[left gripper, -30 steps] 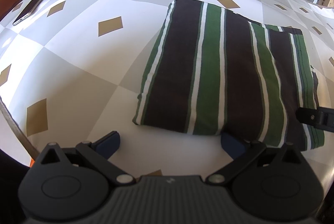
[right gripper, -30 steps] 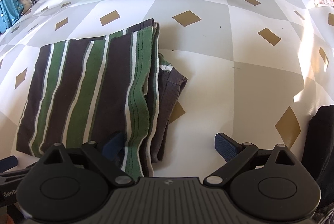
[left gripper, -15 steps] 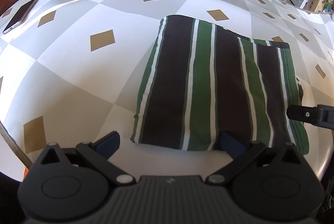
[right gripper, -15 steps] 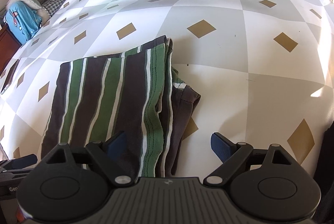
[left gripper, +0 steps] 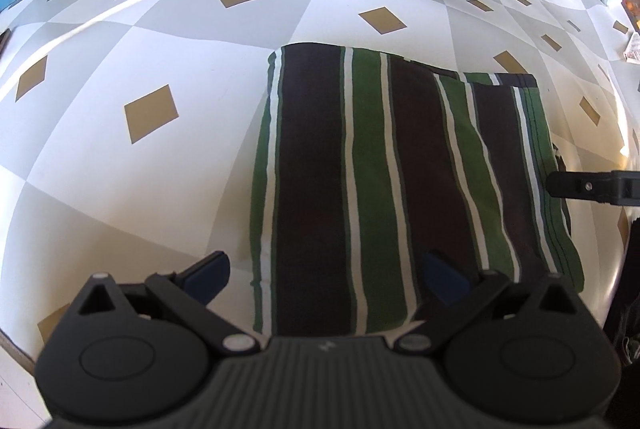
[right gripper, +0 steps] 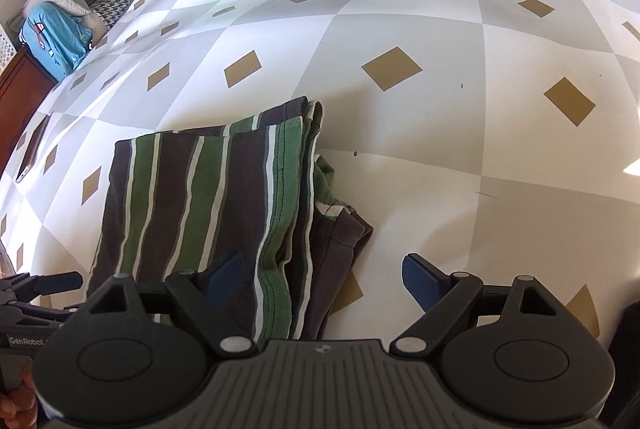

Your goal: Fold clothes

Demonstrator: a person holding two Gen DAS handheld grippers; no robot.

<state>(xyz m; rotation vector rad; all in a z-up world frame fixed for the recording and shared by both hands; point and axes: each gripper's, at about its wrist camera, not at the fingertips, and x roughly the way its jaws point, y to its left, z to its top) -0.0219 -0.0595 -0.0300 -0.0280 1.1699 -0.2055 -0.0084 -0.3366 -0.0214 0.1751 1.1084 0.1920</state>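
A: Where is the striped garment (left gripper: 404,181) kept?

B: It is laid folded at the near edge of the counter (left gripper: 168,29), presumably for reach. Both the left tongs (left gripper: 326,275) and right tongs (right gripper: 320,275) are held wide apart above it; nothing is gripped.

A: What is shown only in the right view?

B: The loose brown layers (right gripper: 340,241) spilling out at the open side.

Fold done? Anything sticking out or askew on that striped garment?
Mostly tidy, but the striped garment has a dark brown layer poking out past its right edge, with the edges there stacked unevenly rather than flush.
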